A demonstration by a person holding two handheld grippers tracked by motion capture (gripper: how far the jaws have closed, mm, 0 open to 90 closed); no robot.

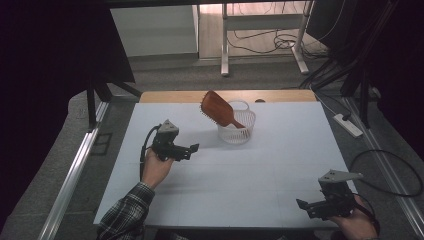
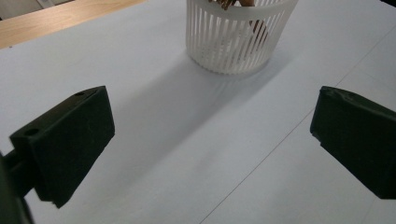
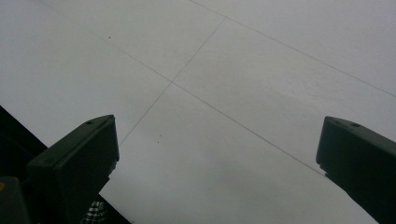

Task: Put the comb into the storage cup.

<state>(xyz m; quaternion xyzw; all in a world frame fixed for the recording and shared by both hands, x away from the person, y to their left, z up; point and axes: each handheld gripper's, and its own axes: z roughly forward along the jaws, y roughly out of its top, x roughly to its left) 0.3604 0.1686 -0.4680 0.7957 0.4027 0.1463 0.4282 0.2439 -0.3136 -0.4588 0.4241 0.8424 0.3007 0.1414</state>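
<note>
The wooden hairbrush [image 1: 217, 108] stood handle-down in the white slatted basket [image 1: 239, 134] at the far middle of the surface [image 1: 250, 175]. Both the left gripper [image 1: 189, 149] and right gripper [image 1: 306, 206] had jaws apart, empty. The brush looked stiff and light; its broad head seemed the likeliest hold.

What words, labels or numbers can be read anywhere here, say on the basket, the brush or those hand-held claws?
None: no readable text stands on anything.
White slatted basket: plain, no label.
Wooden hairbrush leaning in it: no brand mark to be seen.
Left gripper and right gripper: black, no lettering; jaws apart and bare.
White table: thin seam lines and a few specks, no writing.
Power strip on the floor: too small to tell.
</note>
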